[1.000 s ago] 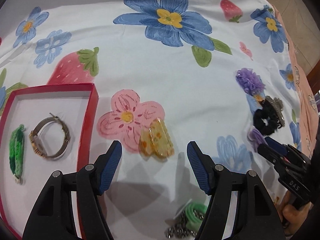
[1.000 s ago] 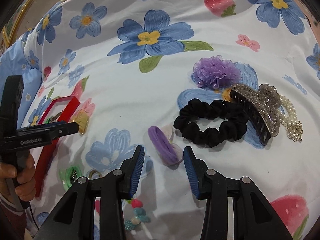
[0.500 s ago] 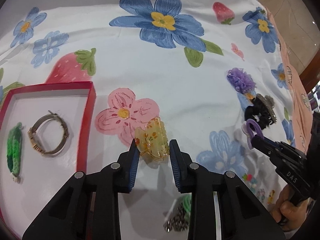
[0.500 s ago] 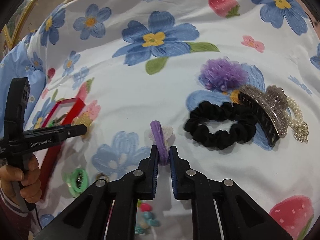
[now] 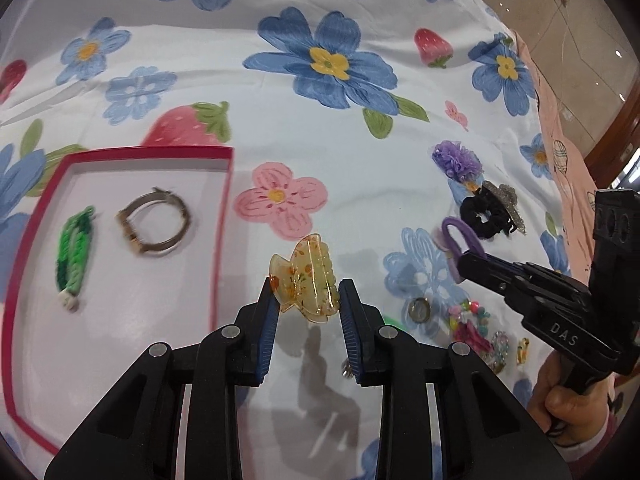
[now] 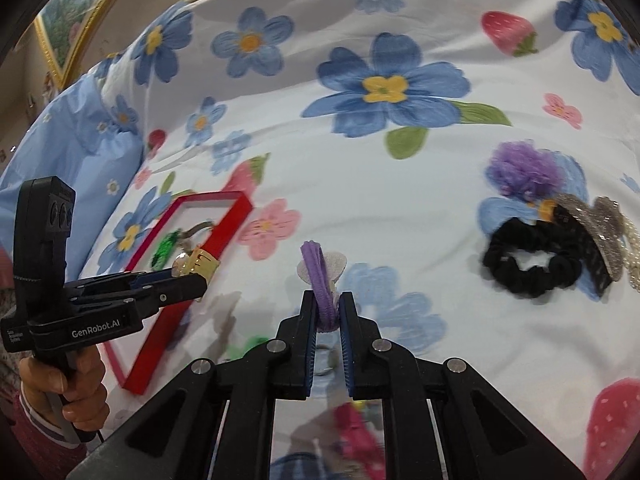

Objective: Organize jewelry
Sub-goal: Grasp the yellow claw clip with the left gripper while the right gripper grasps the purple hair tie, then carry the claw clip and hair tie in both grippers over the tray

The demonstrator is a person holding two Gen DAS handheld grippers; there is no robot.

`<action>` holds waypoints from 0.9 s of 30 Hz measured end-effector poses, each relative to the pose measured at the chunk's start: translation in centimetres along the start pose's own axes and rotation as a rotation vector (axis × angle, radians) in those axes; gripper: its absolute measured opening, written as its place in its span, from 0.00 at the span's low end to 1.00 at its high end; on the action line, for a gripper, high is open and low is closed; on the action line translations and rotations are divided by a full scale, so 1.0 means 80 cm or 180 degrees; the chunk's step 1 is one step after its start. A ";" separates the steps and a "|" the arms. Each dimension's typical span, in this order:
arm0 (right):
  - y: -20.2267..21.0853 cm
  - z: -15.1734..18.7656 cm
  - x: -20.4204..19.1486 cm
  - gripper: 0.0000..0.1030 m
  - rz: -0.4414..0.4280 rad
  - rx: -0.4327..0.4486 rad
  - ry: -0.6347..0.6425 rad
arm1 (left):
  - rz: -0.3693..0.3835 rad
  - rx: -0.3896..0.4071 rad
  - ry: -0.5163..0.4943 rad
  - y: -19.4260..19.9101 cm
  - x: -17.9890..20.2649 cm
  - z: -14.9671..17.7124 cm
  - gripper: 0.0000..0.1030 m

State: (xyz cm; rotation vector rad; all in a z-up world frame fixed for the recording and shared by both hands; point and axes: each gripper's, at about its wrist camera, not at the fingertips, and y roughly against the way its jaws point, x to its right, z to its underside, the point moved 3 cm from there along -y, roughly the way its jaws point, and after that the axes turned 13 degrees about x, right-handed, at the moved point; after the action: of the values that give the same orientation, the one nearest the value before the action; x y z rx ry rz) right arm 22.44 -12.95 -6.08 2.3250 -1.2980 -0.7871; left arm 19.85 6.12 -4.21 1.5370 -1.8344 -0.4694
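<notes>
Left gripper (image 5: 307, 300) clenched on translucent amber plastic claw clip (image 5: 305, 283), right gripper (image 6: 327, 312) clenched on purple hair tie (image 6: 320, 280); carry both level over red-rimmed white tray's (image 5: 224, 216) right edge before releasing.

I could not identify the small trinkets (image 5: 476, 326) beside my right gripper (image 5: 460, 258), and the red box (image 5: 218, 240) was cut off at the left edge.

We note a white cloth (image 5: 248, 148) printed with blue flowers and strawberries, spread ahead of both sets of jaws. Right of the left jaws, a peach cloth (image 5: 568, 184) edges it, then glossy tiled floor (image 5: 560, 4) and wooden trim (image 5: 612, 132). Far left of the right jaws hangs a gilt-framed picture (image 6: 68, 28), beside a light-blue cushion (image 6: 76, 136).
</notes>
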 end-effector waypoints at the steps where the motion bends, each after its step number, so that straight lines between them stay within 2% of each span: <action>1: -0.001 0.001 -0.005 0.10 -0.0023 -0.0007 0.0010 | -0.0008 0.0011 0.0008 0.003 -0.002 0.001 0.27; 9: -0.014 0.008 -0.054 0.10 -0.0211 -0.0070 0.0116 | -0.0168 0.0096 0.0154 0.039 -0.046 0.011 0.27; 27: -0.049 0.010 -0.148 0.10 -0.0616 -0.0206 0.0311 | -0.0485 0.0233 0.0375 0.086 -0.130 0.021 0.27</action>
State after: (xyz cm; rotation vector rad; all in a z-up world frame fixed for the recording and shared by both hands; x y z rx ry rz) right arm 19.53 -0.80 -5.42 2.4297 -1.0034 -0.7516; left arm 14.45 17.43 -3.63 1.7249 -1.6690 -0.3767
